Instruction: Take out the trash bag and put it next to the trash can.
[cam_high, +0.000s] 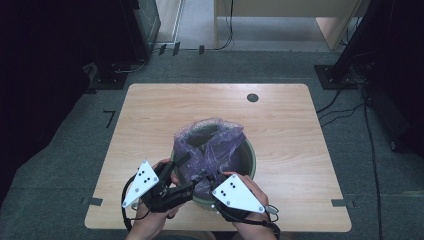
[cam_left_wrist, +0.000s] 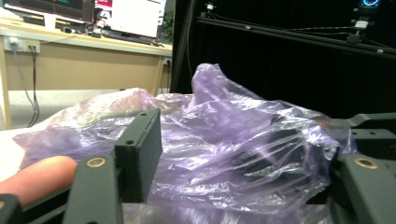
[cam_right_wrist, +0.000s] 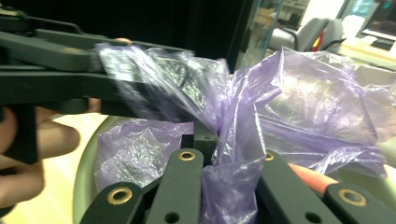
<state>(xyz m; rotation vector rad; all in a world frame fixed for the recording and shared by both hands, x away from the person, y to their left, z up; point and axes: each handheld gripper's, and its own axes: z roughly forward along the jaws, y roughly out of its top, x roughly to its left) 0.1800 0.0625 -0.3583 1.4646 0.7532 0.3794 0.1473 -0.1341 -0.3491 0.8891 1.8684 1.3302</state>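
far tabletop (cam_high: 210, 102): free | near edge: bin (cam_high: 248, 155), purple bag (cam_high: 210, 142) block

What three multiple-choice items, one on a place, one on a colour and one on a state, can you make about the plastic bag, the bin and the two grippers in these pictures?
1. Where on the table does the bin stand?
A. at its far left corner
B. near its front edge, by the person's hands
C. beside the dark round hole at the far side

2. What colour is the plastic bag?
A. purple
B. yellow
C. black

3. What is the state of the right gripper?
A. open and apart from the bag
B. shut on the bin's rim
C. shut on the bag

Key: 1 B, the high view shows the bin just ahead of both hands. 2 A, the film is see-through purple. 3 C, in the right gripper view the film is pinched between its jaws.
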